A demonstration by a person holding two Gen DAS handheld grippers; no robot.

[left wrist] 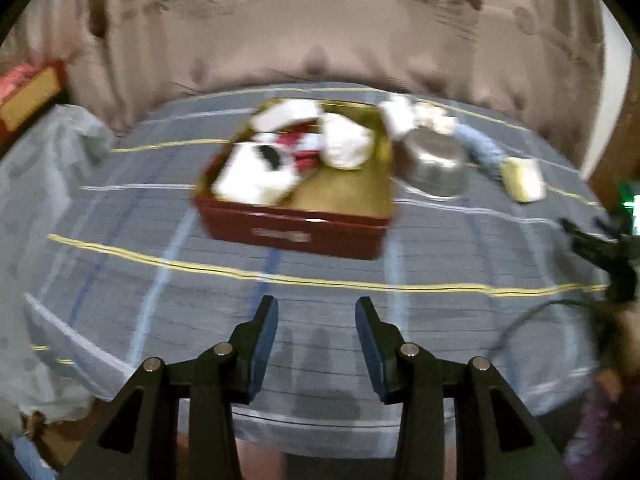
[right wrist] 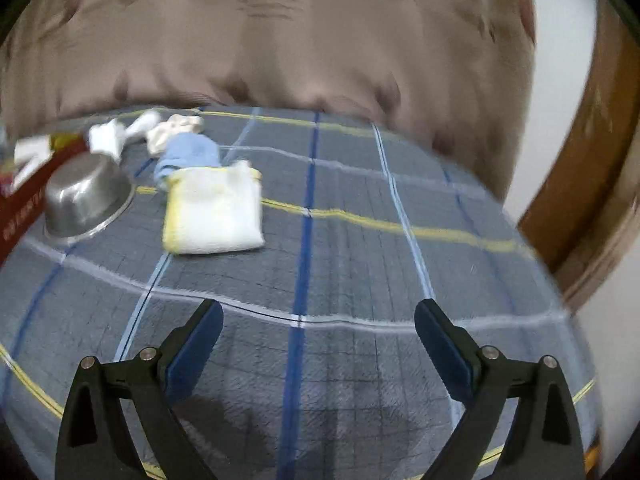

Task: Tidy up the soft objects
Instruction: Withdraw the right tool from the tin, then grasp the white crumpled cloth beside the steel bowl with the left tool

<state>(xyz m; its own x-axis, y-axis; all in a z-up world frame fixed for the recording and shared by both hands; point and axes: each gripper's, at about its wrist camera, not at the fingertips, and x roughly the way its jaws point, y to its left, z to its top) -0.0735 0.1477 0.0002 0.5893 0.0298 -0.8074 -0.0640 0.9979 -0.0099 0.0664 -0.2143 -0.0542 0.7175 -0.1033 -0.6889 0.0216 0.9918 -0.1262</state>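
A red box (left wrist: 294,234) with a gold lining sits on the plaid cloth and holds several white soft items (left wrist: 256,178). My left gripper (left wrist: 317,308) is open and empty, well in front of the box. In the right wrist view a folded white and yellow cloth (right wrist: 214,210) lies flat, with a light blue cloth (right wrist: 188,156) and white soft pieces (right wrist: 170,130) behind it. My right gripper (right wrist: 318,312) is open wide and empty, in front and to the right of the folded cloth. The folded cloth also shows in the left wrist view (left wrist: 522,180).
An upturned steel bowl (right wrist: 82,200) stands between the box and the cloths, also in the left wrist view (left wrist: 438,166). A brown curtain (right wrist: 280,40) hangs behind the table. A wooden frame (right wrist: 592,176) is at the right. A black gripper (left wrist: 600,250) shows at the right edge.
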